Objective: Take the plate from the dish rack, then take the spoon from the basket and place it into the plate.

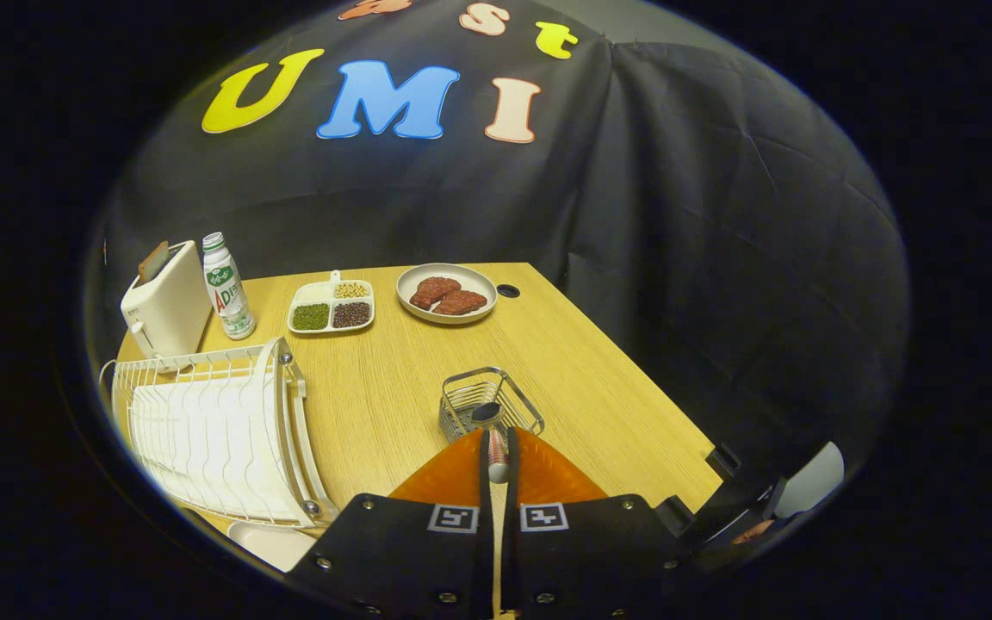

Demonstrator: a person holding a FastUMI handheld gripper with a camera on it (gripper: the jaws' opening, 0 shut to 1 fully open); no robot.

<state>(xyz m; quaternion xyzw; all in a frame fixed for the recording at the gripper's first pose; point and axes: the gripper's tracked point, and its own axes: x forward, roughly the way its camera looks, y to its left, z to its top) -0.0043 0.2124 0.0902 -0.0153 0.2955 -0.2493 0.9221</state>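
Observation:
My gripper [498, 469] is shut on the striped handle of the spoon [486, 412]. The spoon's dark bowl sits just ahead of the fingertips, inside the wire basket [520, 400], which stands on the wooden table. The white plate [274, 544] lies flat on the table to the left of my fingers, by the near corner of the white dish rack [212, 439]; part of it is hidden. I cannot tell whether the spoon's bowl touches the basket or hangs above its floor.
Beyond the rack stand a white toaster [164, 306] and a small bottle [226, 288]. A divided tray of beans [331, 306] and a plate of meat [447, 293] lie at the far side. The table's edge [634, 362] runs along the right.

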